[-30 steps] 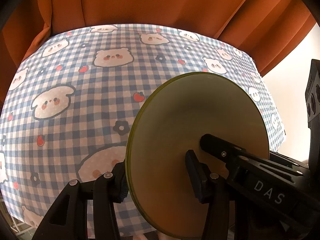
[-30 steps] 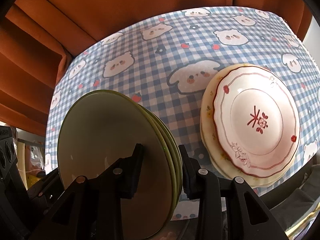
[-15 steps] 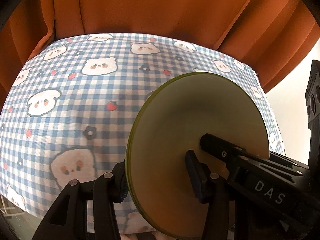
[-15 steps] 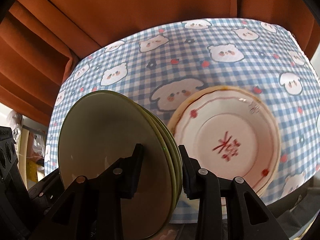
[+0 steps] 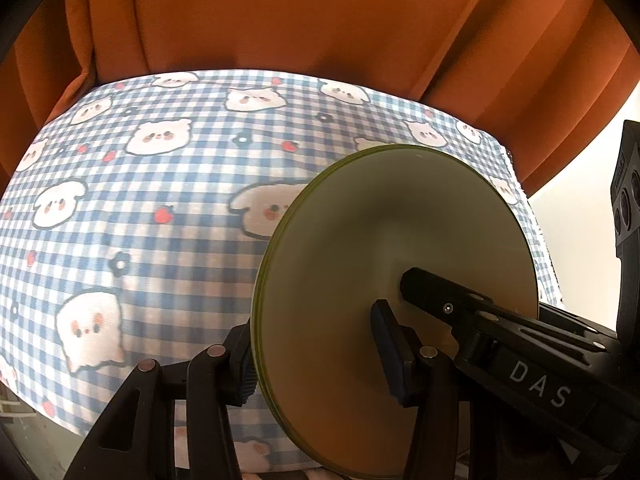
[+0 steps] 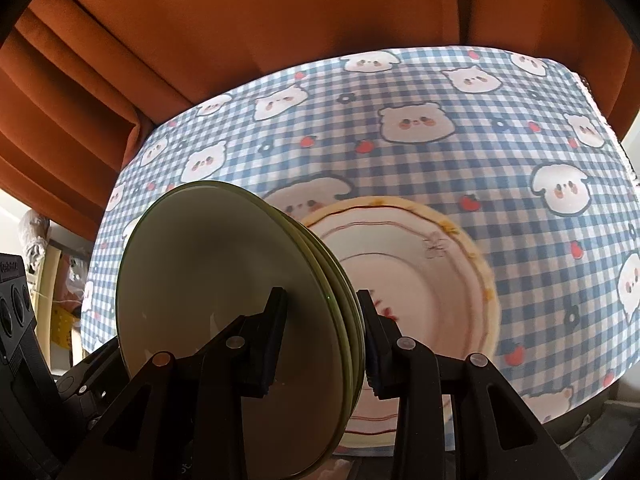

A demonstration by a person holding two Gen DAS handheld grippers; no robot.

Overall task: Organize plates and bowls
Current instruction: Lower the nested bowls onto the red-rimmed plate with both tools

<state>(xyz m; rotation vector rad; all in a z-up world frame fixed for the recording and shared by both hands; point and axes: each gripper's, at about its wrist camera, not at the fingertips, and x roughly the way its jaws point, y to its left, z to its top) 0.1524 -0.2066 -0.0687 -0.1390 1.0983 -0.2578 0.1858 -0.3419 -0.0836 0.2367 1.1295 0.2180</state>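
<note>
Taking the stack of green plates [image 6: 224,300] as the landmark, and reading across from its left: the left gripper [image 5: 316,350] grasps the stack on edge, one black finger [image 5: 240,364] pressed against the face turned toward the tablecloth and the other pad against the broad yellowish-green face, so the plates stand nearly upright between them, clear of the table. In the left wrist view that face of the stack [image 5: 400,280] fills the lower right, and the right gripper, lettered DAS, reaches onto it from the right side of that view. The right gripper [image 6: 322,342] is likewise clenched on the same stack, its two pads bearing on opposite faces, with several thin green rims showing side by side between them. Behind and beneath the stack spreads the blue checked tablecloth [image 6: 420,168] printed with white bears, small flowers and red fruit. To the right of the stack and partly hidden by it, a cream patterned plate [image 6: 420,280] with a red line near its rim lies flat on the cloth, blurred. Beyond the cloth's far edge, behind the stack, hangs an orange curtain [image 5: 320,20]
</note>
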